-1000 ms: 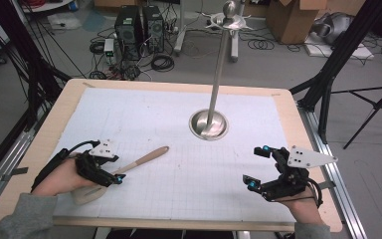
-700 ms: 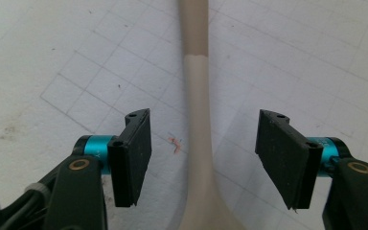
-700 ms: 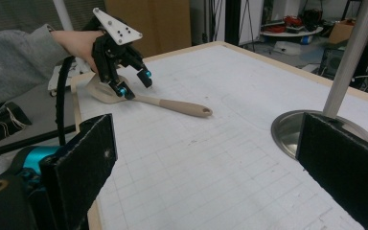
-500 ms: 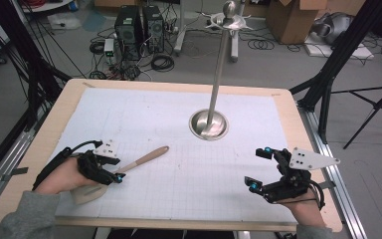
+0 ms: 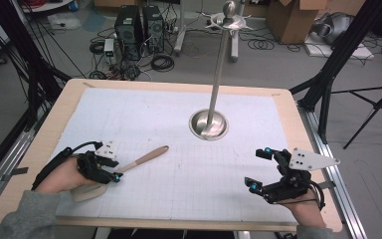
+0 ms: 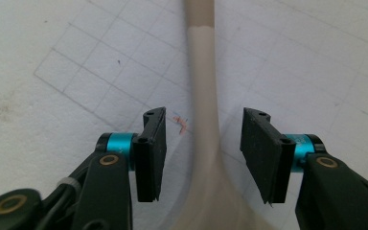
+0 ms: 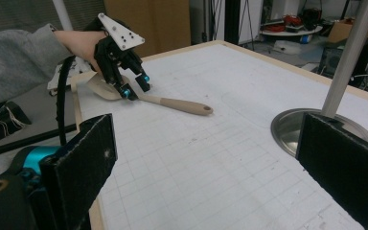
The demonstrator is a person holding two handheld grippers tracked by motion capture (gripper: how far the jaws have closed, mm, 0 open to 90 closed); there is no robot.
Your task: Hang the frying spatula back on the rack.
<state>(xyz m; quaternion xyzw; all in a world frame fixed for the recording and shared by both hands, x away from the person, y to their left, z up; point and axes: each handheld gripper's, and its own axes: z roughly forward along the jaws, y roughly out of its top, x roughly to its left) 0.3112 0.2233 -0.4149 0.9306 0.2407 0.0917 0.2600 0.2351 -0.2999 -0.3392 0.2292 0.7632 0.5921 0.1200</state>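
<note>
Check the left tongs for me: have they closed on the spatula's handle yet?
No. In the left gripper view the left tongs stand open, with a visible gap on each side of the spatula neck running between them.
</note>
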